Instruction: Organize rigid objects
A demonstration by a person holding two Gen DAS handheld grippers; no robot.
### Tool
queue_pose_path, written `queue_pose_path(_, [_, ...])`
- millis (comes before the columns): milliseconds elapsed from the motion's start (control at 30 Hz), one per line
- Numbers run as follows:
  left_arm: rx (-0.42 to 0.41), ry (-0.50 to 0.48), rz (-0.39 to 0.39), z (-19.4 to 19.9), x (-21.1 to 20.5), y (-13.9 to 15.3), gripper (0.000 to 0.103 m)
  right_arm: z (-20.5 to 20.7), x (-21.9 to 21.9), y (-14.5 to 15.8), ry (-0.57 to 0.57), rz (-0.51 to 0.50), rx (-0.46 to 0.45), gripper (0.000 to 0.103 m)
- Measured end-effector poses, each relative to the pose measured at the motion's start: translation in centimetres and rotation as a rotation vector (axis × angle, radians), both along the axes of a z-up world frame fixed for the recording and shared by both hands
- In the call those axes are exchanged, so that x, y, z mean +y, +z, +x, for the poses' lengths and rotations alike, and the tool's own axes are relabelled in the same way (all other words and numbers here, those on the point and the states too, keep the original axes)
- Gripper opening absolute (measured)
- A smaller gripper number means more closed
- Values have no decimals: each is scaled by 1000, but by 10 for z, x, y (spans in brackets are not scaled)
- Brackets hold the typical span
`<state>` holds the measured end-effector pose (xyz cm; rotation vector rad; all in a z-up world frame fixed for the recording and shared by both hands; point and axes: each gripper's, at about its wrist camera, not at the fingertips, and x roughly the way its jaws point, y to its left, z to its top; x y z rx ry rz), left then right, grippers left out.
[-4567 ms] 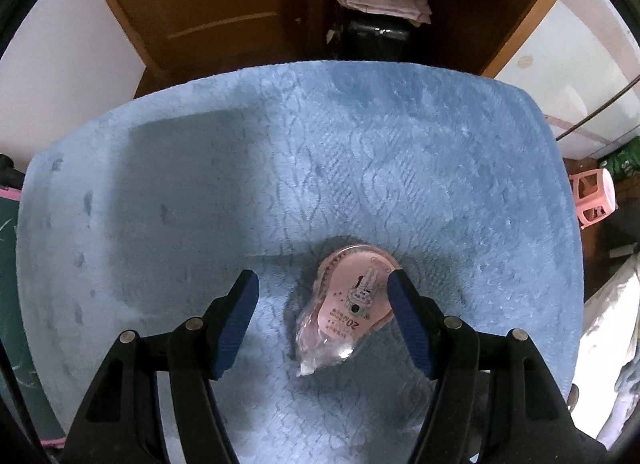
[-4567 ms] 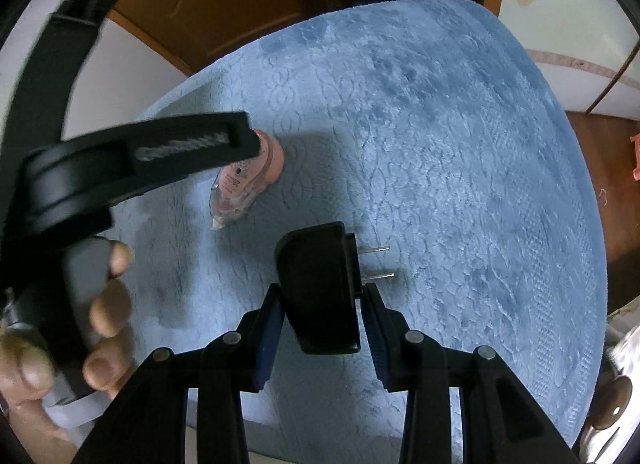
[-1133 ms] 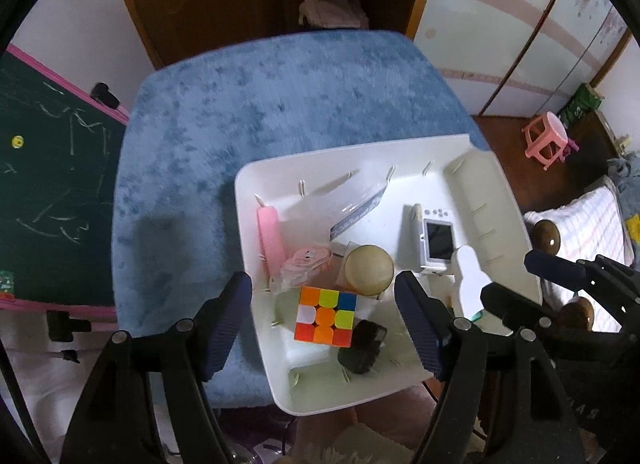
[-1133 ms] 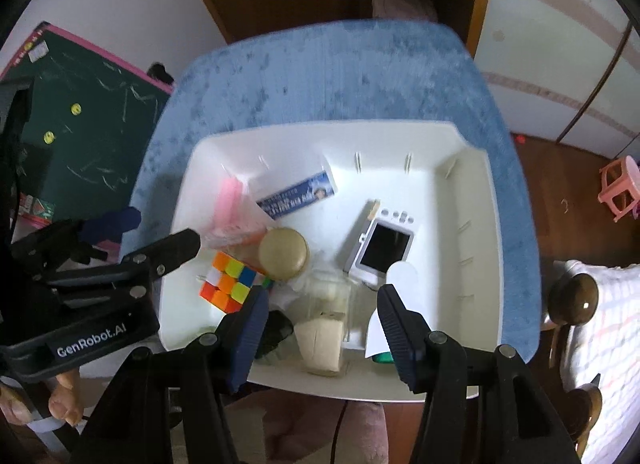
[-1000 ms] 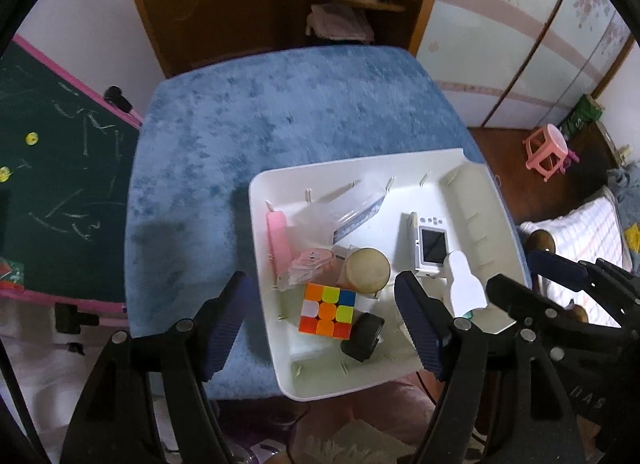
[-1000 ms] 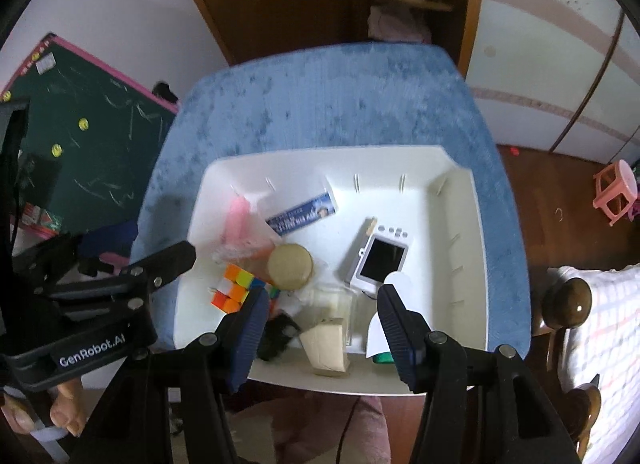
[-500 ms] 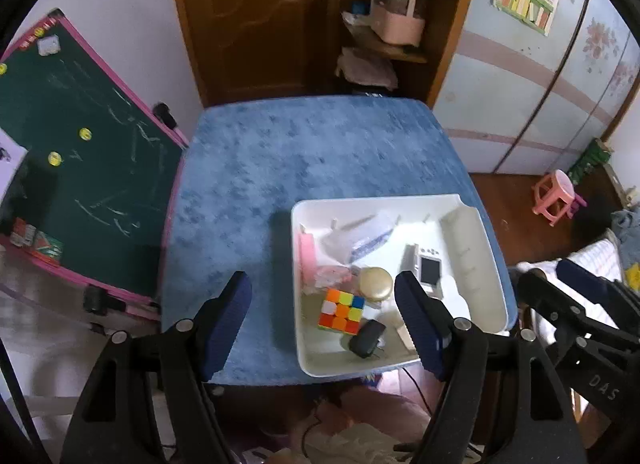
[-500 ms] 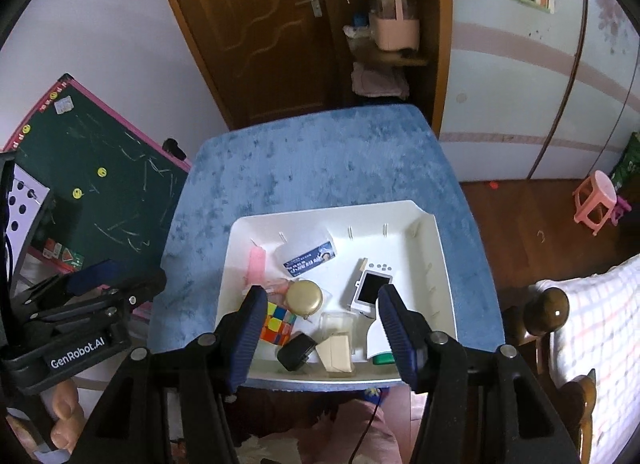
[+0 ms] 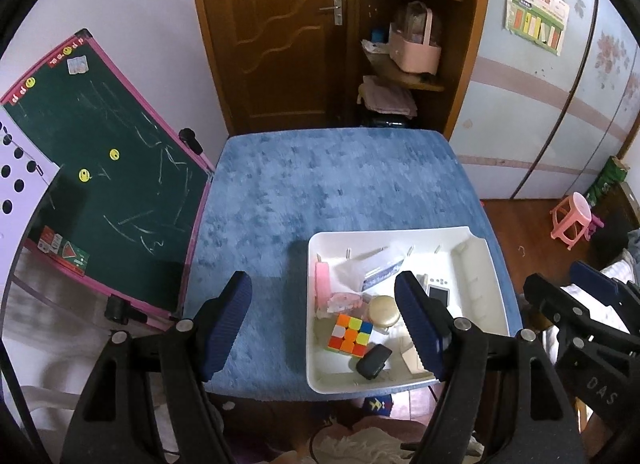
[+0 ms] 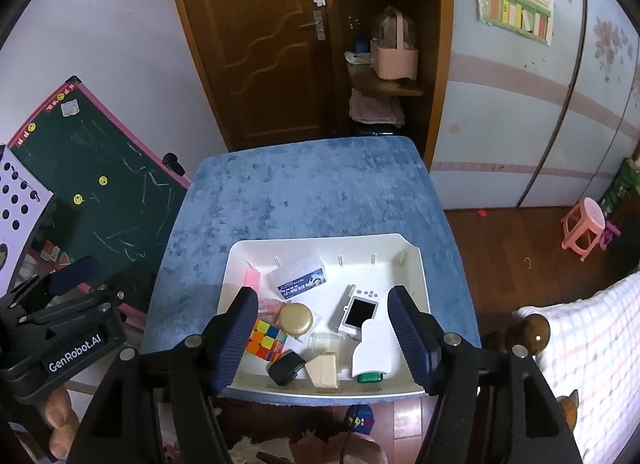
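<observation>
Right wrist view: we see the white tray (image 10: 416, 264) on the blue table (image 10: 312, 183), holding a Rubik's cube (image 10: 266, 338) and black plug adapter (image 10: 286, 368). Our right gripper (image 10: 322, 334) is opening, empty; left gripper (image 9: 324, 316) wide, empty.

Readable in white on the black body of the left gripper (image 10: 156, 338), low at the left of the right wrist view: "GenRobot.AI". On the black body of the right gripper (image 9: 592, 292), beside the white tray (image 9: 496, 284): the letters "DAS", the rest cut off. Print on the wall poster (image 10: 514, 11) and on the small box (image 10: 302, 278) in the tray too small to read.
</observation>
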<state>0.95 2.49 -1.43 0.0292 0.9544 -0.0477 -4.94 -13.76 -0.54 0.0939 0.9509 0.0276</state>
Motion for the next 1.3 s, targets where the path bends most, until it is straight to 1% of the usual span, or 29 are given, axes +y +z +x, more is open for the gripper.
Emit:
queue_pose_path(300, [-7, 18, 12, 3, -1, 3, 77, 11, -5, 6, 0, 0, -15, 68])
queue_pose_path(567, [12, 29, 16, 8, -2, 1, 77, 18, 0, 7, 18, -9, -22, 68])
queue_pose_path(1300, [37, 29, 11, 12, -4, -5, 77, 20, 3, 7, 14, -13, -26, 68])
